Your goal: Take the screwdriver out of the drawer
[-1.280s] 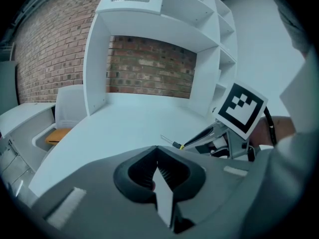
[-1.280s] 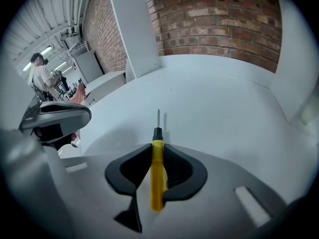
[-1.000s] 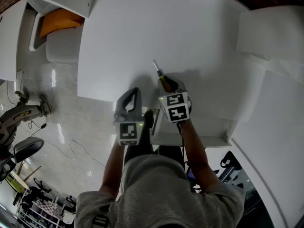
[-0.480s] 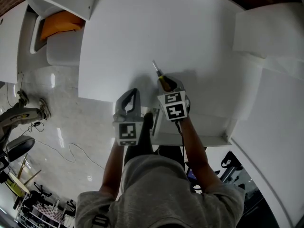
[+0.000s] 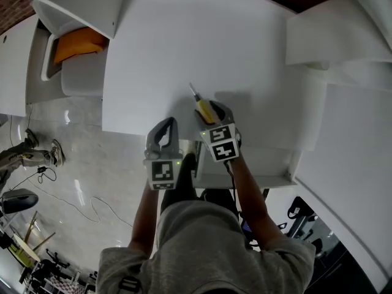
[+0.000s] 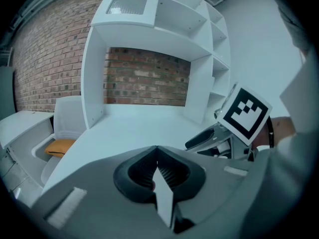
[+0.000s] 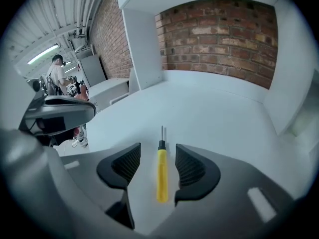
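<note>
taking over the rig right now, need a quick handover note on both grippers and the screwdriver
Left gripper: shut, empty, near the desk's front edge.
Right gripper: jaws opening, with the screwdriver between them but not pressed.
Screwdriver: lies flat on the white desk, tip pointing away.
Done: it is out of the drawer, which looks open below the desk edge.
Left: lift the right gripper clear; perhaps close the drawer.

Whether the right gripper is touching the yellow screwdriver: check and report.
Apart. The right gripper view shows the right gripper with jaws opening and bare desk on both sides of the screwdriver.
</note>
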